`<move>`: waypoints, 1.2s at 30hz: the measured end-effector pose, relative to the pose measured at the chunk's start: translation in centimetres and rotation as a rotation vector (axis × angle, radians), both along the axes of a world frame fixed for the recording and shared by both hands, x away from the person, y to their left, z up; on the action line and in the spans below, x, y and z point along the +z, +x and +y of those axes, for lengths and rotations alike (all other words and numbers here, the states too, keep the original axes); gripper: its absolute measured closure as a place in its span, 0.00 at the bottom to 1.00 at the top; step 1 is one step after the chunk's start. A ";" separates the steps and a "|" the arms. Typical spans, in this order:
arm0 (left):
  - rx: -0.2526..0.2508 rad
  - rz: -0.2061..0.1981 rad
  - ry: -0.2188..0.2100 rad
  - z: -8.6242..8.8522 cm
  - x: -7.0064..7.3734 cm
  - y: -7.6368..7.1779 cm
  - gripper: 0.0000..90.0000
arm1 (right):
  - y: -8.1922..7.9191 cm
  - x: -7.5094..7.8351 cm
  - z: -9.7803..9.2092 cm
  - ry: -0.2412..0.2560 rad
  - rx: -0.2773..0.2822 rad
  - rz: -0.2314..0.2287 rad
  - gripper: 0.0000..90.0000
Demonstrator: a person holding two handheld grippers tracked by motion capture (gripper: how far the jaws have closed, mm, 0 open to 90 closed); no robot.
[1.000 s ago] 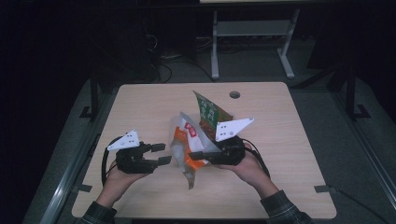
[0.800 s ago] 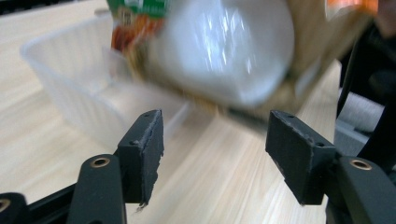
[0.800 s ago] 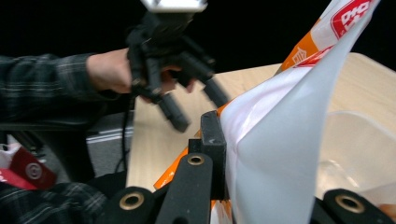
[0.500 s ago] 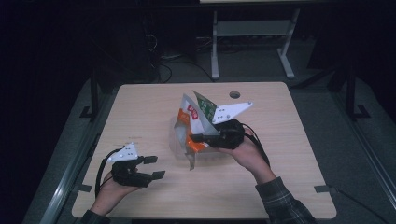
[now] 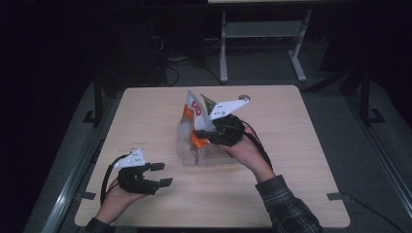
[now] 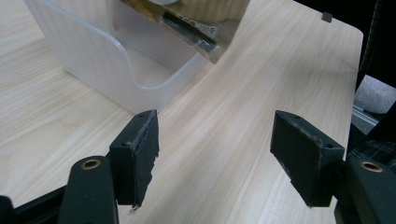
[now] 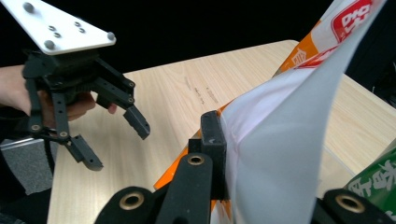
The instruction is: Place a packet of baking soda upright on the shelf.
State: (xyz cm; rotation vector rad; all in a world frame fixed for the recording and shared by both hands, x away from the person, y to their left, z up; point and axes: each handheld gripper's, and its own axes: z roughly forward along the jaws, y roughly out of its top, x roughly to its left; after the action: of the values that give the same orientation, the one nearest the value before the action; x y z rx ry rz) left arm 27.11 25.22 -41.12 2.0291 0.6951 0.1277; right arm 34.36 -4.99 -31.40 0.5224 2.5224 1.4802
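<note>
Gripping snack bag (image 5: 192, 116), right hand-held gripper (image 5: 206, 134) half-hidden

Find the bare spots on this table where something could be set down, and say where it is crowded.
Free: the tabletop right of the clear bin, and the far left corner. Crowded: the middle, where the right tongs pinch an orange-and-white snack bag over the bin.

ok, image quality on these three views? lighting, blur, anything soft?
High view: tabletop lit, surroundings near black, slightly soft. Left gripper view: bright, jaws sharp, clear bin hazy. Right gripper view: snack bag close and soft, black backdrop, left gripper crisp.
</note>
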 end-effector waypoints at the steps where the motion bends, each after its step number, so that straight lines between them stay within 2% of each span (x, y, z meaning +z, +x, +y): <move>1: 0.000 0.000 0.001 0.0 0.0 0.0 0.36 | 0.1 0.0 0.1 -0.005 -0.001 -0.003 1.00; 6: -0.002 0.004 0.002 0.0 0.0 0.1 0.36 | 0.6 -0.1 0.4 -0.013 -0.022 0.000 1.00; 16: -0.009 0.014 0.009 -0.2 -0.1 0.0 0.35 | 1.9 -1.0 1.0 -0.068 -0.050 0.000 1.00; 18: -0.011 0.016 0.010 -0.2 -0.1 0.1 0.35 | 2.1 -1.2 1.0 -0.086 -0.045 -0.008 1.00; 20: -0.017 0.013 0.015 -0.3 -0.2 0.1 0.35 | 2.2 -1.5 1.1 -0.099 -0.041 0.014 1.00; 25: -0.016 0.025 0.014 -0.4 -0.3 0.1 0.34 | 2.5 -2.3 1.5 -0.138 -0.032 0.017 1.00; 29: -0.024 0.027 0.029 -0.4 -0.3 0.1 0.34 | 2.6 -3.0 1.6 -0.136 -0.041 0.045 1.00; 32: -0.026 0.024 0.036 -0.4 -0.4 0.1 0.34 | 2.9 -3.3 1.4 -0.140 -0.028 0.024 1.00; 36: -0.029 0.023 0.045 -0.6 -0.5 0.1 0.34 | 2.9 -3.4 1.4 -0.123 -0.038 0.058 1.00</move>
State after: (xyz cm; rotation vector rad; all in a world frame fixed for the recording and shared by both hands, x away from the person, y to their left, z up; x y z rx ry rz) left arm 27.23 24.64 -41.61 2.0857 0.6824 0.1036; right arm 37.27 -3.58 -34.81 0.5980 2.6111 1.3055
